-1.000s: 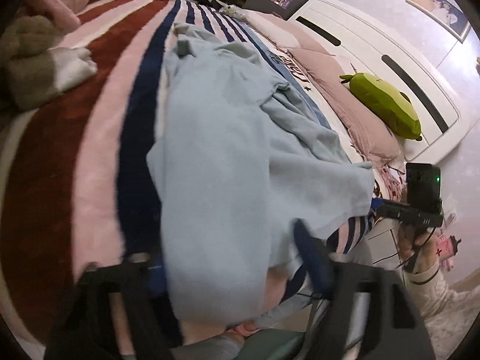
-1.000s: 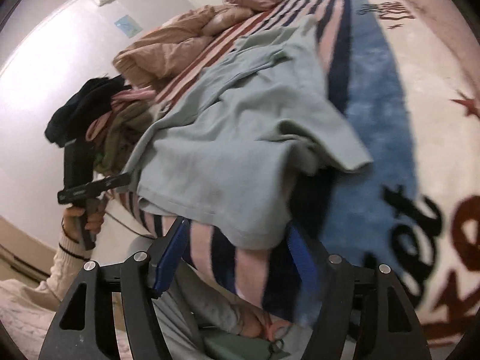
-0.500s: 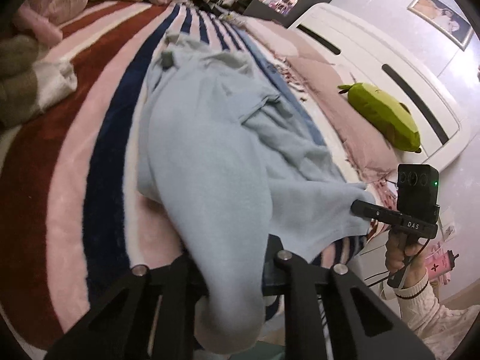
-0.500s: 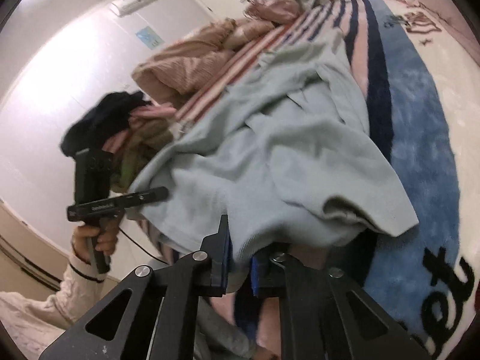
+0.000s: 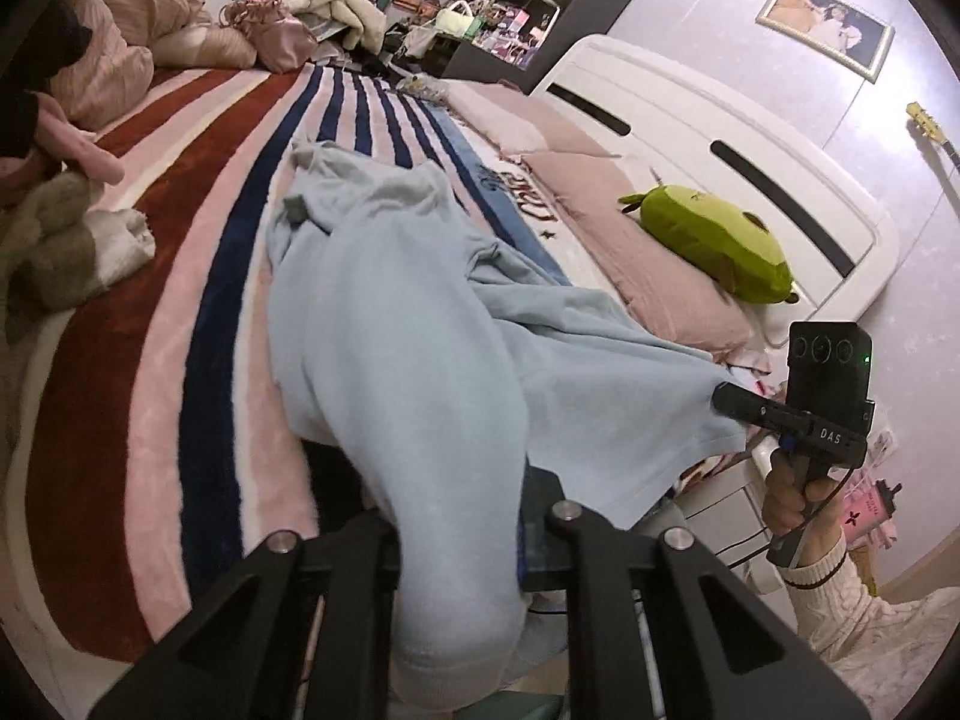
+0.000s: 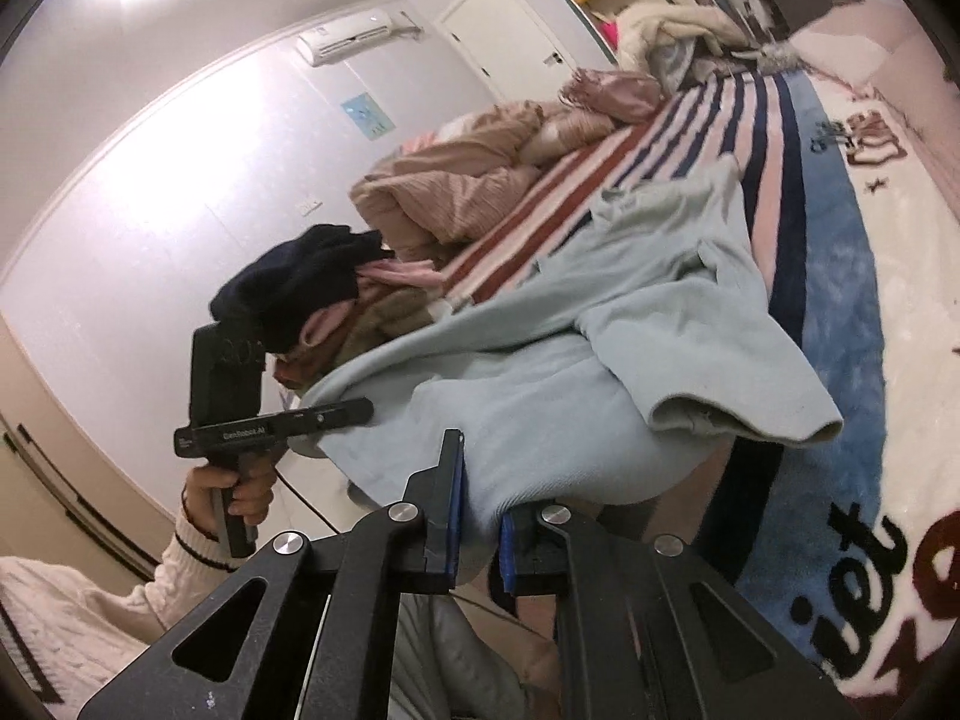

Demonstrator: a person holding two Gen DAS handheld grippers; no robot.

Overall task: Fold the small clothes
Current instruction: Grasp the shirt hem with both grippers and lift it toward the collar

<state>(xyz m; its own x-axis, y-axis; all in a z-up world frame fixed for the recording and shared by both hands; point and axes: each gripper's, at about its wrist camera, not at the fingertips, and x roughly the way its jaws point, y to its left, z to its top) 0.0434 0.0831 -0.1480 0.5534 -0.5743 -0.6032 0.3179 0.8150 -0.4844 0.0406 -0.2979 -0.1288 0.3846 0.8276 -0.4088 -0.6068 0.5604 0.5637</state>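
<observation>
A light blue garment (image 5: 390,312) lies lengthwise on the striped blanket (image 5: 180,300), its near end lifted off the bed. My left gripper (image 5: 459,516) is shut on one near corner of it. My right gripper (image 6: 477,531) is shut on the other near corner of the garment (image 6: 570,360), with cloth bulging between its blue pads (image 6: 451,516). Each view shows the other gripper at the garment's hem, the right one (image 5: 729,399) and the left one (image 6: 360,408). The garment's far end with its collar (image 5: 360,180) rests flat on the blanket.
A heap of other clothes (image 5: 54,240) lies at the left on the bed. A green plush toy (image 5: 714,240) rests on pink pillows (image 5: 630,240) by the white headboard (image 5: 720,138). A crumpled pink duvet (image 6: 468,192) lies at the far end.
Both grippers went from open around the garment's near edge to shut on it. They have lifted the near end up off the blanket and pulled it taut.
</observation>
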